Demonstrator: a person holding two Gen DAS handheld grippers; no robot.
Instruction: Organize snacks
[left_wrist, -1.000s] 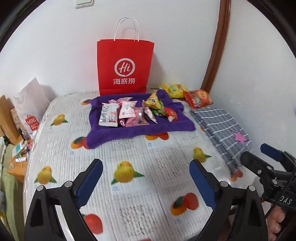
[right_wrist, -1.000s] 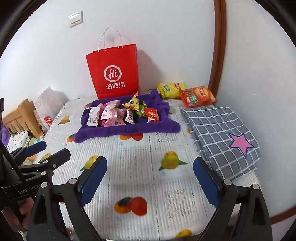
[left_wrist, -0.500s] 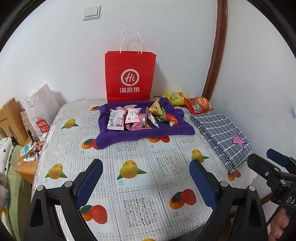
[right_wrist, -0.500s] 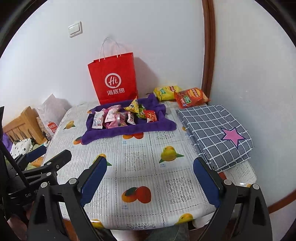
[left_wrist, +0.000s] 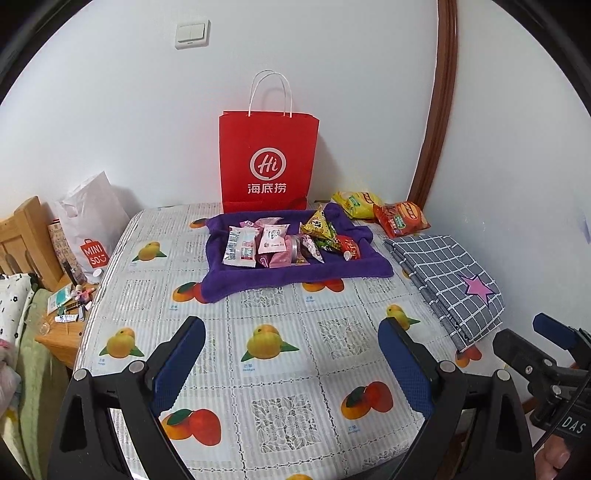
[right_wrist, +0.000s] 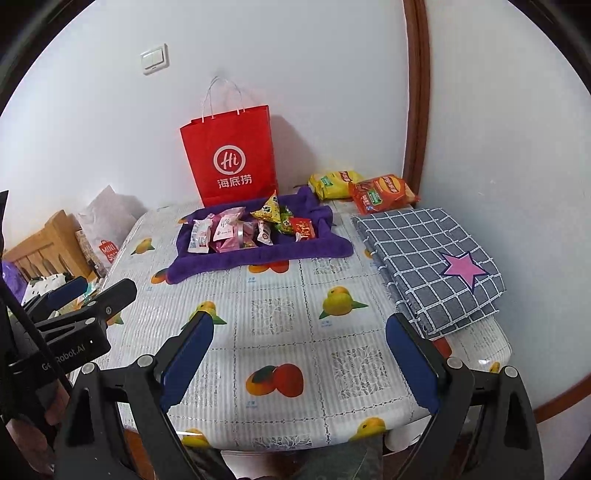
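Observation:
A purple cloth tray (left_wrist: 295, 273) (right_wrist: 258, 256) at the far middle of the table holds several small snack packets: white and pink ones (left_wrist: 242, 247) on the left, yellow-green and red ones (left_wrist: 321, 229) on the right. A yellow chip bag (left_wrist: 356, 203) (right_wrist: 330, 182) and a red chip bag (left_wrist: 400, 218) (right_wrist: 380, 192) lie behind the tray at the far right. My left gripper (left_wrist: 291, 354) and my right gripper (right_wrist: 299, 356) are both open and empty, held over the table's near edge, well back from the tray.
A red paper bag (left_wrist: 267, 162) (right_wrist: 231, 158) stands against the wall behind the tray. A folded grey checked cloth with a pink star (left_wrist: 447, 280) (right_wrist: 432, 262) lies along the right side. A white Miniso bag (left_wrist: 92, 229) and a cluttered wooden stand (left_wrist: 62, 321) are left of the table.
Both grippers have pulled back and up from the table, so the tray looks smaller and farther away. Both stay open and empty.

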